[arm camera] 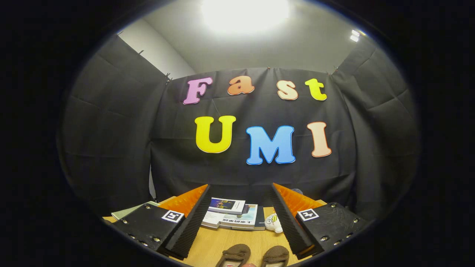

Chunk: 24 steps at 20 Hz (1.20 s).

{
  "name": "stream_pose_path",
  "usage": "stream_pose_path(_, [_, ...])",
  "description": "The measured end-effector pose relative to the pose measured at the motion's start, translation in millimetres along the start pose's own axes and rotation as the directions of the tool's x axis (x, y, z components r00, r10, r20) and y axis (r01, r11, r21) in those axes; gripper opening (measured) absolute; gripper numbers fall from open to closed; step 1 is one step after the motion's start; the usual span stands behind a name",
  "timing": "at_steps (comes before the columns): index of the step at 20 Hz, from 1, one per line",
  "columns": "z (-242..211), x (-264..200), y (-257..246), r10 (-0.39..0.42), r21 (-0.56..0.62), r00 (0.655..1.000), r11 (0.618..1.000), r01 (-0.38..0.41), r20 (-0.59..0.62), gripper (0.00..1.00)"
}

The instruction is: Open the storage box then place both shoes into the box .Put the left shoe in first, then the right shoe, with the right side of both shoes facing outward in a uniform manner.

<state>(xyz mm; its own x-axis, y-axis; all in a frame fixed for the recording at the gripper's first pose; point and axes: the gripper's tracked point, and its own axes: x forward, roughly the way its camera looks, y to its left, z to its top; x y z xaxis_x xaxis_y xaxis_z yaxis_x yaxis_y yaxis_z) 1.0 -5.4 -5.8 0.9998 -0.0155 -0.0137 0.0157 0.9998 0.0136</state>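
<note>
Shoes (252,256) between spread fingers (193,218)

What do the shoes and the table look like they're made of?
The shoes, lying between the open gripper's fingers, look like brown suede or felt: matte and fuzzy, no shine. The table looks like light wood or wood laminate, with faint grain and a smooth finish.

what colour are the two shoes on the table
Brown, a soft suede-like look; the shoes lie on the wooden table between the open gripper fingers in the gripper view.

brown shoes (252,255), pale wooden table (237,239), white toy (274,222)
</note>
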Motion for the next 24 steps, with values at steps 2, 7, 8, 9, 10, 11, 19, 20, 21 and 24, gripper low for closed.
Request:
stream_pose_path(2, [1,0,1,-0.002,0.0,1.0,1.0,0.002,0.0,0.96])
stream_pose_path(7, [1,-1,2,-0.002,0.004,1.0,1.0,0.002,0.007,0.96])
stream_pose_path(8, [1,-1,4,0.004,0.01,1.0,1.0,-0.004,0.006,0.96])
stream_pose_path(9, [-2,-2,7,0.012,0.018,1.0,1.0,-0.012,0.0,0.96])
stream_pose_path(10, [-3,-3,9,0.022,0.033,1.0,0.999,-0.022,0.0,0.96])
stream_pose_path(11, [-4,-3,14,0.032,0.055,0.999,0.998,-0.032,0.003,0.96])
stream_pose_path(19, [-52,-6,49,0.112,0.225,0.99,0.97,-0.09,-0.087,0.96])
stream_pose_path(20, [-60,-6,54,0.128,0.252,0.986,0.963,-0.098,-0.106,0.96])
stream_pose_path(21, [-67,-6,61,0.145,0.277,0.982,0.955,-0.107,-0.122,0.96])
stream_pose_path(24, [-82,-4,73,0.186,0.349,0.969,0.929,-0.12,-0.162,0.97])
